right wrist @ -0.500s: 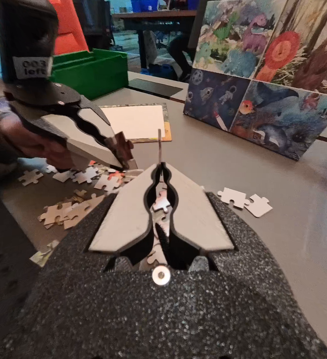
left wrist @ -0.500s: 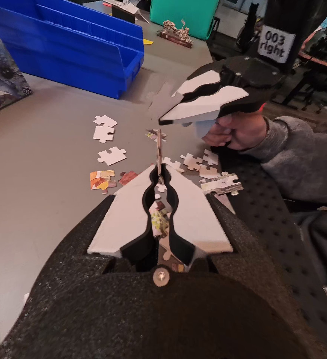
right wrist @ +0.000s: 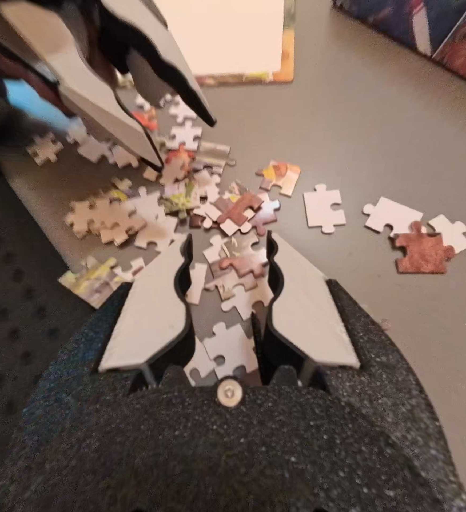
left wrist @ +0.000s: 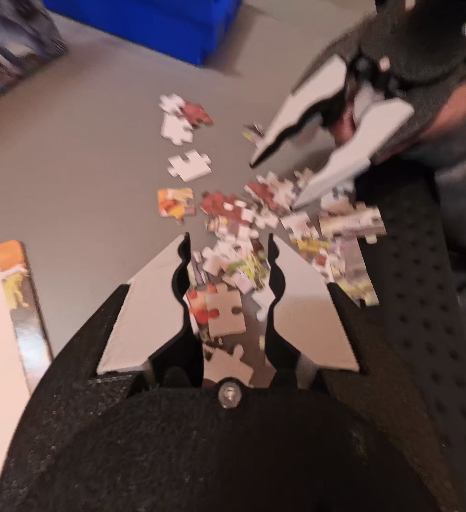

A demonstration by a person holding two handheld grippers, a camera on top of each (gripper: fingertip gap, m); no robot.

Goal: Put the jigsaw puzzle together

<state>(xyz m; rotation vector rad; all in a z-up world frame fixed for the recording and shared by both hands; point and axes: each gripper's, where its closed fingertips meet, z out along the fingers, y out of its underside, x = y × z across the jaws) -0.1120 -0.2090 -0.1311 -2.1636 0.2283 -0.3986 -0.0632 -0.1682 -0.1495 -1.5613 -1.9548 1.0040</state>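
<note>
Both grippers were caught spread wide and empty over the pile of puzzle pieces (right wrist: 198, 210), so nothing was being held at that point. The left gripper (left wrist: 227, 238) was hung low over the near end of the heap, with a pale face-down piece (left wrist: 226, 313) seen between its fingers, and the right gripper (right wrist: 229, 235) was pointed in from the other side over a tangle of overlapped pieces. Most of the pieces were heaped near the table (left wrist: 73, 166) edge, right where the grey top gave way to a dark dotted mat (left wrist: 425, 304), and a few were already hung over that edge. That was probably the biggest risk: one careless sweep and pieces could be knocked off onto the mat or out of reach. Another was the stacking, since a closing grip on that heap could easily pick up two pieces at once, or flick a neighbour away. Lots of pieces were lying white side up, so a wrong pick couldn't be ruled out either. The two grippers were also close together over the same spot, so a bump between fingers seemed likely if both were brought down together. A few loose pieces, like the brown piece (right wrist: 423, 255) and the orange piece (left wrist: 175, 202), were set apart and looked safer. The puzzle tray (right wrist: 287, 55) was left empty, well clear of the pile. Everything was pretty blurry, so finer detail couldn't be made out.
</note>
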